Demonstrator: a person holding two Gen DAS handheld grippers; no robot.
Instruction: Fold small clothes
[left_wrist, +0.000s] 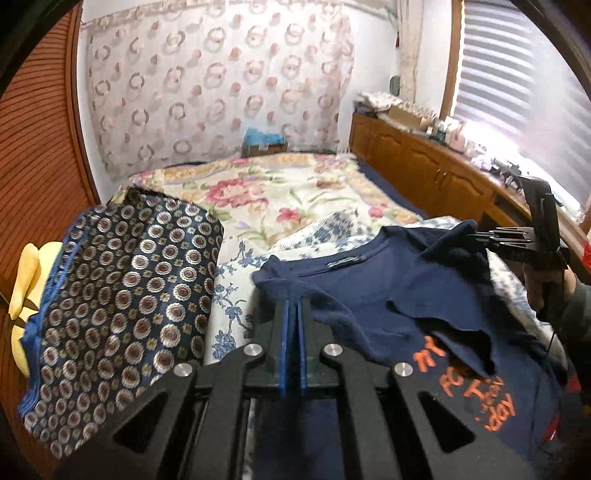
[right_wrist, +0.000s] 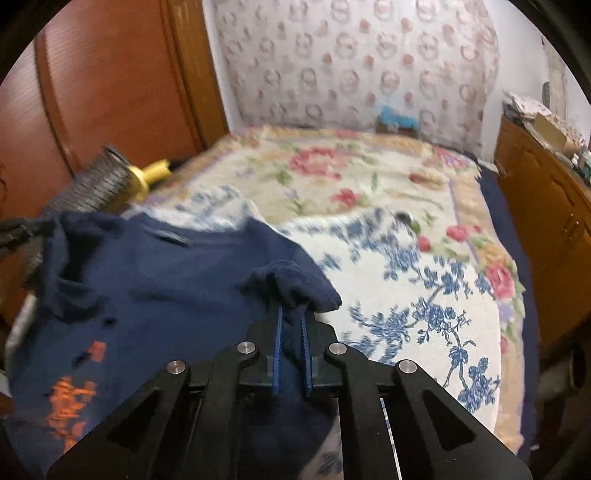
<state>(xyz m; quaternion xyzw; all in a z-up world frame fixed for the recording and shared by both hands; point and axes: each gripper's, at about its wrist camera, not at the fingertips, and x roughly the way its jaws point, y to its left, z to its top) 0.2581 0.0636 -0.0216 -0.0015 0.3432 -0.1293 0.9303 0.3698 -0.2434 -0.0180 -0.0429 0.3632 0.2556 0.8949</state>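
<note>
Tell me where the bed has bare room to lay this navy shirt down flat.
Free: the floral bedspread beyond the navy shirt, up to the patterned curtain. Crowded: the medallion-print cloth on the wardrobe side.

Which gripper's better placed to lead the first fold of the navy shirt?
Hedged: neither clearly, both together. The left gripper is shut on one shoulder of the navy shirt, the right gripper on the other, either side of the collar. The left has the patterned cloth close beside it.
</note>
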